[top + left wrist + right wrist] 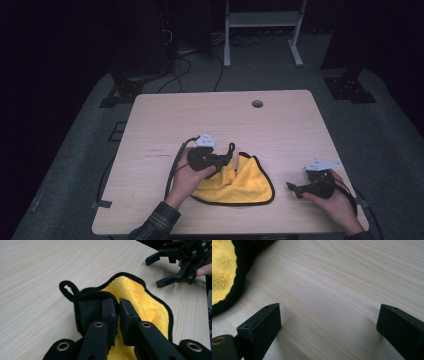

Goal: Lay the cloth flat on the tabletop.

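A yellow cloth (pixel 247 184) with black edging lies on the wooden table (pixel 200 115), near its front edge. My left gripper (pixel 226 154) is shut on the cloth's near-left corner. In the left gripper view the gripper (pixel 118 307) pinches that corner, folded over with its black underside (pixel 85 312) up. A black hanging loop (pixel 68 289) sticks out beside it. My right gripper (pixel 296 190) rests open on the table to the right of the cloth, apart from it. In the right gripper view the gripper (pixel 329 320) holds nothing over bare wood, with the cloth's edge (pixel 222 272) at upper left.
A round cable hole (pixel 257 103) sits near the table's far edge. A white metal frame (pixel 262 22) and cables stand on the grey floor beyond. My right gripper (pixel 175 267) shows open at the upper right of the left gripper view.
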The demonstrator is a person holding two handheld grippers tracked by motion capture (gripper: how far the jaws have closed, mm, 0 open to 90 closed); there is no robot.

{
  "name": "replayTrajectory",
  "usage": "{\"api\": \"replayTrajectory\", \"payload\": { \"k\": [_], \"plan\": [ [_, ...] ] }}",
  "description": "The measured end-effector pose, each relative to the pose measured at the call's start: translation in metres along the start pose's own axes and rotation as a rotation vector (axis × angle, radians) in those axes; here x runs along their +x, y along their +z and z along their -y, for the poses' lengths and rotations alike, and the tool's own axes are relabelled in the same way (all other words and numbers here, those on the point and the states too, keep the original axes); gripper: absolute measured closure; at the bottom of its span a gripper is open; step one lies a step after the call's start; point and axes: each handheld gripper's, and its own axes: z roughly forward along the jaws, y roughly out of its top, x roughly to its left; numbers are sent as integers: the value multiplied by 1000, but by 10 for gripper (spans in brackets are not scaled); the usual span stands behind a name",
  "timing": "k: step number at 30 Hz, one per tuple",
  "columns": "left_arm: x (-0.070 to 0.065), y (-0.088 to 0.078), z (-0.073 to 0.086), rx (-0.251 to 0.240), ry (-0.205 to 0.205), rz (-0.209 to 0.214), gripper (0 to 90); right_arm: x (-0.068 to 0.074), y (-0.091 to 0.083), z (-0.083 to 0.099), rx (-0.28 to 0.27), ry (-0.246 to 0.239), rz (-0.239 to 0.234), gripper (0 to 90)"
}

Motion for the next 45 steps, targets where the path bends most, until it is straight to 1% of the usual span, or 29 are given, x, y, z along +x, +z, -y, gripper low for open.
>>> {"api": "replayTrajectory", "payload": {
  "k": [1, 4, 10, 12, 14, 17, 18, 19, 20, 21, 22, 23, 24, 25, 26, 28, 29, 30, 31, 32, 33, 34, 35, 39, 41, 42, 43, 44, 45],
  "plan": [
    [0, 0, 0, 0, 0, 0, 828, 0, 0, 0, 0, 0, 0, 44],
    [7, -17, 5, -3, 3, -31, 828, 0, 0, 0, 0, 0, 0, 44],
    [24, -46, 12, -39, -27, -83, 831, 0, 0, 0, 0, 0, 0, 44],
    [29, -54, 15, -43, -34, -112, 831, 0, 0, 0, 0, 0, 0, 44],
    [36, -62, 18, -49, -44, -144, 831, 0, 0, 0, 0, 0, 0, 44],
    [47, -67, 27, -47, -78, -162, 830, 0, 0, 0, 0, 1, 0, 50],
    [50, -68, 31, -37, -91, -165, 829, 0, -1, 0, -8, 15, 9, 108],
    [52, -67, 33, -36, -99, -164, 829, 0, -1, 0, -8, 15, 9, 108],
    [54, -66, 36, -27, -105, -167, 829, -1, -3, 0, -9, 13, 10, 152],
    [55, -66, 38, -25, -109, -167, 828, -3, -5, -1, 4, 16, 9, 230],
    [56, -65, 40, -25, -112, -167, 827, -3, -7, -2, 12, 20, 10, 284],
    [56, -65, 41, -20, -117, -167, 827, -4, -9, -4, 18, 35, 1, 319],
    [57, -64, 41, -19, -116, -169, 827, -5, -10, -5, 14, 54, -9, 318],
    [57, -63, 42, -17, -117, -167, 827, -4, -13, -10, -4, 51, -13, 353],
    [58, -63, 42, -15, -115, -168, 827, -4, -13, -10, -4, 51, -13, 353],
    [58, -62, 42, -12, -117, -170, 827, -1, -12, -25, -37, 44, -31, 383],
    [58, -62, 42, -12, -117, -170, 826, -1, -12, -25, -37, 44, -31, 383],
    [59, -61, 43, -11, -117, -174, 825, 4, -7, -41, -52, 32, -57, 397],
    [59, -61, 43, -9, -118, -176, 825, 5, -5, -46, -58, 26, -65, 405],
    [59, -60, 44, -6, -118, -177, 825, 5, -5, -46, -58, 26, -65, 405],
    [59, -60, 44, -5, -117, -177, 824, 8, -2, -53, -60, 20, -78, 409],
    [59, -59, 45, 1, -119, -178, 824, 13, 5, -67, -75, 8, -101, 425],
    [59, -59, 45, 1, -119, -178, 824, 13, 5, -67, -75, 8, -101, 425],
    [60, -57, 47, 7, -124, -187, 824, 22, 17, -92, -96, -13, -160, 436],
    [60, -56, 47, 14, -124, -191, 824, 26, 23, -102, -104, -25, -172, 442],
    [61, -55, 48, 25, -117, -197, 824, 29, 29, -111, -98, -42, -184, 442],
    [61, -55, 48, 25, -117, -197, 824, 29, 29, -111, -98, -42, -184, 442],
    [60, -54, 48, 29, -116, -199, 824, 31, 32, -114, -109, -47, -190, 448],
    [60, -53, 48, 37, -112, -201, 824, 32, 34, -118, -107, -49, -198, 449]
  ]
}}
